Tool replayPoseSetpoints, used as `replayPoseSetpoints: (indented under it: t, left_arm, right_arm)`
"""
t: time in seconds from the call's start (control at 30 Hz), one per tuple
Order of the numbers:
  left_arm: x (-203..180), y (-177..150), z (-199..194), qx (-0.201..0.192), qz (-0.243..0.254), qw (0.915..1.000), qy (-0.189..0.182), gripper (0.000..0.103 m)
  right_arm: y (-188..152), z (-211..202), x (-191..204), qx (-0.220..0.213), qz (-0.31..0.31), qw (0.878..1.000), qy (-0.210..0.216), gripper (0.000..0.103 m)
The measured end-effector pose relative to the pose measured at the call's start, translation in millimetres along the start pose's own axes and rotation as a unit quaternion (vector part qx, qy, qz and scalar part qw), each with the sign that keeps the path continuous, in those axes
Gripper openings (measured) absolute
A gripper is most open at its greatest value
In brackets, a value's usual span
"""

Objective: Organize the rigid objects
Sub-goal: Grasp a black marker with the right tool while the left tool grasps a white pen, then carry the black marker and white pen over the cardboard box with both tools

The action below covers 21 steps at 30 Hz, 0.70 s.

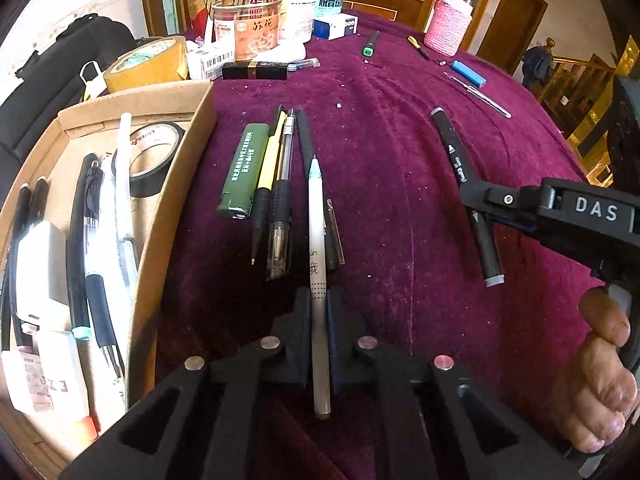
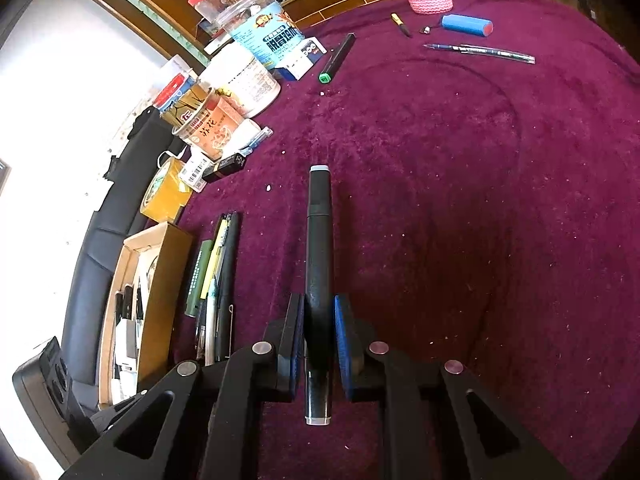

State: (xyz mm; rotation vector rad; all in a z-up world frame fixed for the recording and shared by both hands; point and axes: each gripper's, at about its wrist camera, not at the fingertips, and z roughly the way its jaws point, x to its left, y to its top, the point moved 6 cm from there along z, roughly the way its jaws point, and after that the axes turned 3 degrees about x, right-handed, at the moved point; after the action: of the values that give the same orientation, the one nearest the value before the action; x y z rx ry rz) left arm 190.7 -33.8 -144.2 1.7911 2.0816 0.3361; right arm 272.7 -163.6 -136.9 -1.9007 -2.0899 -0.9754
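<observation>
Burgundy velvet cloth covers the whole tabletop point(image 1: 400, 128), with little white crumbs scattered over it. The left gripper point(image 1: 319, 332) is clamped on a white pen point(image 1: 318, 264) with a teal tip, pads pressed to both sides of the barrel. The pen points away from the camera and lines up with a row of stuff lying just right of the cardboard box point(image 1: 176, 184): a green lighter point(image 1: 243, 172) nearest the box, then a yellow pen point(image 1: 267, 176), a clear gel pen point(image 1: 282, 200) and a long black pen point(image 1: 306, 140). Whether the white pen is touching the cloth, can't tell.

The right gripper point(image 2: 318, 340) is clenched around a black marker point(image 2: 318, 264) with grey end caps. In the left wrist view that same marker point(image 1: 466, 184) sits well to the right of the box, one end angled toward the far side of the tabletop.

Inside the box there's a roll of black tape point(image 1: 154, 160), several pens and some white packets. Beyond the box are a roll of brown packing tape point(image 1: 148, 64) and a cluster of jars point(image 1: 256, 28). Way off on the far side from the box: a green-capped marker point(image 1: 370, 44), a blue cylinder point(image 1: 468, 74), a slim pen point(image 1: 478, 94) and a pink knitted bottle cover point(image 1: 448, 26).
</observation>
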Motion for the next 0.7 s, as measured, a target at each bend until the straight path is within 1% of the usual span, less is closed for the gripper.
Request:
replayPoseSetpoints:
  t: [0.17, 0.27, 0.33, 0.43, 0.57, 0.7]
  left_arm:
    - [5.6, -0.8, -1.3, -0.004, -0.009, 0.9997, -0.024, 0.007]
    - [8.5, -1.3, -5.0, -0.003, -0.020, 0.9994, -0.028, 0.007]
    - [9.1, -1.7, -11.9, -0.016, -0.021, 0.9993, -0.027, 0.007]
    - [8.7, -2.4, -24.9, -0.033, -0.019, 0.9988, -0.032, 0.007]
    - [13.5, -1.8, -46.8, -0.048, -0.030, 0.9970, -0.052, 0.007]
    - [28.3, -1.8, -70.4, -0.060, -0.047, 0.9942, -0.076, 0.007]
  right_arm:
    - [-0.4, 3.2, -2.5, 0.004, 0.006, 1.000, 0.007, 0.015]
    - [-0.4, 4.7, -5.1, 0.007, 0.010, 1.000, 0.007, 0.015]
    - [-0.4, 4.6, -5.1, 0.008, 0.010, 1.000, 0.007, 0.015]
    - [0.4, 0.5, -1.2, -0.004, -0.002, 1.000, 0.002, 0.015]
    - [-0.3, -12.5, 16.2, -0.033, -0.040, 0.999, 0.015, 0.015]
    - [-2.7, -21.0, 28.9, -0.049, -0.064, 0.996, 0.037, 0.016]
